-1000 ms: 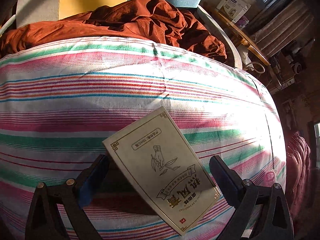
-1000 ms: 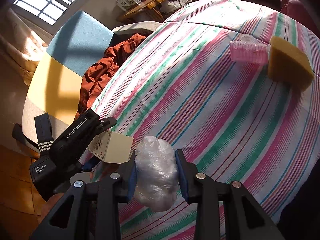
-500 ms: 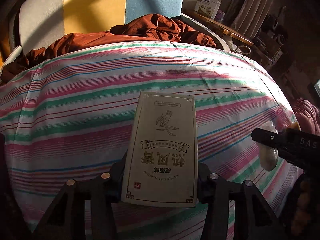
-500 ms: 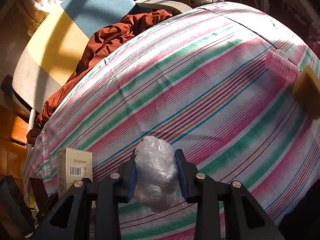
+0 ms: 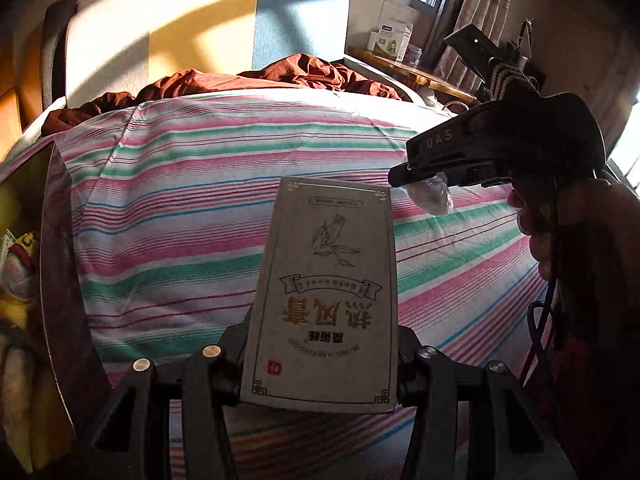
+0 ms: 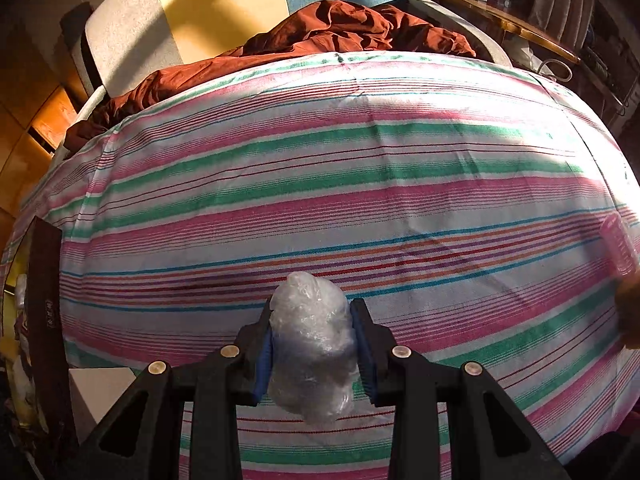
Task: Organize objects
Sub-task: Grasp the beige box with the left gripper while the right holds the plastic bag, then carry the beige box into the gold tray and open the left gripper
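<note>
My left gripper [image 5: 320, 344] is shut on a flat beige box [image 5: 324, 300] with gold printing, held upright above the striped bedsheet [image 5: 180, 208]. My right gripper [image 6: 312, 320] is shut on a crumpled clear plastic wad [image 6: 312, 344], also above the sheet. In the left wrist view the right gripper [image 5: 420, 176] shows at the right with the plastic wad [image 5: 432, 196] under its tip. A dark open box [image 5: 60, 280] holding mixed items stands at the left edge; it also shows in the right wrist view [image 6: 44, 300].
A rumpled rust-red blanket [image 6: 340, 36] lies at the far side of the bed before a yellow and blue headboard [image 5: 224, 28]. A pink ridged item [image 6: 622, 248] sits at the right edge. A wooden side table [image 5: 416, 76] with a carton stands beyond.
Both grippers have pulled back and swung left, still holding their objects. The dark open box has come into view at the left. The pink item and yellow sponge slid to the right edge.
</note>
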Demonstrator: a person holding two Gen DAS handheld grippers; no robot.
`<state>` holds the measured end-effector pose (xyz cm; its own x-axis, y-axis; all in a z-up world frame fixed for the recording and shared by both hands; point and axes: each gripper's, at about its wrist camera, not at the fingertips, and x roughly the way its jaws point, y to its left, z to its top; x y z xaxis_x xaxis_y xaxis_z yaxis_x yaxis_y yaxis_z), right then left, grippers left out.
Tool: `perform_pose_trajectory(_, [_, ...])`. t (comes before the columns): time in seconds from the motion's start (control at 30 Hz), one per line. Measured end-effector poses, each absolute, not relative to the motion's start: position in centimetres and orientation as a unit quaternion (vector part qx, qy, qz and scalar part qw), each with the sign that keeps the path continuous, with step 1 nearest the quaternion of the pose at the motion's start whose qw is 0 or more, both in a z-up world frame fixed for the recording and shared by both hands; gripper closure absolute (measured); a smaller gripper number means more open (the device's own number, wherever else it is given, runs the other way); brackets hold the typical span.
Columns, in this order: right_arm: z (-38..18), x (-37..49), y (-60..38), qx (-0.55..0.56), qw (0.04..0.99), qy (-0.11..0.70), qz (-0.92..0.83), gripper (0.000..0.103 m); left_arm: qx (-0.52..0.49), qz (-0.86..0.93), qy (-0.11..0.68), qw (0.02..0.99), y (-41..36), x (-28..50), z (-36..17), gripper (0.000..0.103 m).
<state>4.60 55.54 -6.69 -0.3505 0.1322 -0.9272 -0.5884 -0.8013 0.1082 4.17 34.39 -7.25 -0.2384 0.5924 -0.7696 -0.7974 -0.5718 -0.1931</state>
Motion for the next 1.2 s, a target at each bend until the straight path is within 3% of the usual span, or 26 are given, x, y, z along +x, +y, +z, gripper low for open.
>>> perform_pose_trajectory(0.57, [-7.6, 3.6, 54.7, -0.548, 0.236, 0.164, 0.786, 0.067, -0.386, 0.794, 0.143, 0.447, 34.6, 4.5, -8.7, 0.049])
perform_pose_trajectory(1.0, [-8.0, 3.0, 54.6, -0.546, 0.237, 0.169, 0.786, 0.065, -0.382, 0.795, 0.141, 0.449, 34.6, 4.6, -8.8, 0.049])
perform_pose_trajectory(1.2, [-8.0, 3.0, 54.6, -0.546, 0.237, 0.170, 0.786, 0.064, -0.382, 0.788, 0.162, 0.455, 35.5, 5.1, -8.7, 0.035])
